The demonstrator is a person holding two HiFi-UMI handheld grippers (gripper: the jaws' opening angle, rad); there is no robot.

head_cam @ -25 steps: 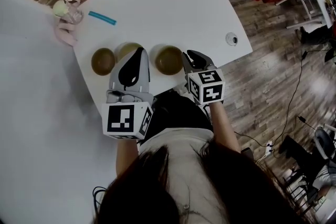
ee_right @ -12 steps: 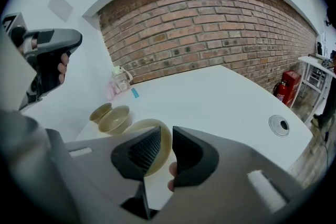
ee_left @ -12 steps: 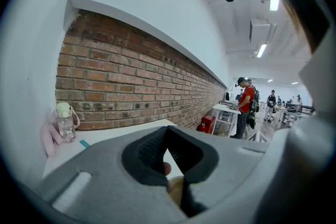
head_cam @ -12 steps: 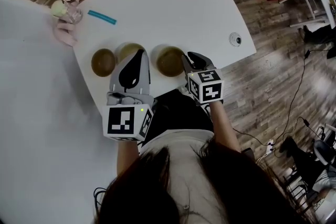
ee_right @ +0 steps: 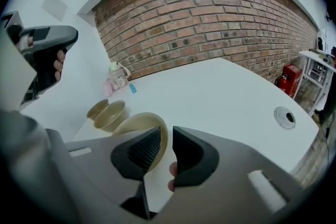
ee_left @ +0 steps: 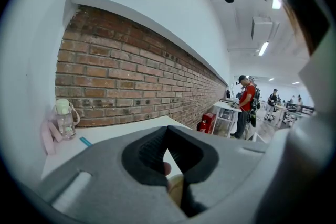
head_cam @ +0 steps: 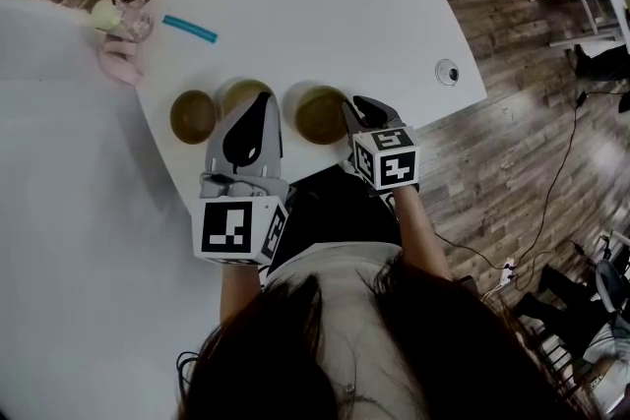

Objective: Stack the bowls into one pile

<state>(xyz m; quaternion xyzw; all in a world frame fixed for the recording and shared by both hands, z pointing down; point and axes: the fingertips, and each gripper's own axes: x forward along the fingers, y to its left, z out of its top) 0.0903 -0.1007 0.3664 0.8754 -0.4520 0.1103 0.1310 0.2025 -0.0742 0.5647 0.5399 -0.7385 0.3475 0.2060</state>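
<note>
The right gripper (ee_right: 166, 132) had its jaws only narrowly apart and closed on nothing. The rim of the right bowl (ee_right: 137, 124) stood just at the gap, against the left-hand pad, w/ a thin strip of white counter (head_cam: 325, 5) showing btw. the rim and the other pad. So this bowl lay straight ahead of the jaws and slightly to their left, almost touching. I judged that the coming grasp turned on this: a small push forward and the wall would be inside the gap.

The left gripper (ee_left: 167, 131) had its tips pressed together and held nothing. In the head view it hung over the near side of the middle bowl (head_cam: 236, 93).

All 3 bowls stood in one row along the near edge of the counter, w/ the left bowl (head_cam: 193, 116) toward the near left corner, and none was stacked yet. The bowls were round, so there was no long axis to align. Only the row had a direction, along that edge. The right hand was clearly nearer to the right bowl.

Materials: the bowls were tan, smooth, thin-walled and deep, prob. glazed or plastic, so maybe slippery. The pads (ee_right: 142, 149) were black and ribbed, in grey shells. The counter was matte white.
</note>
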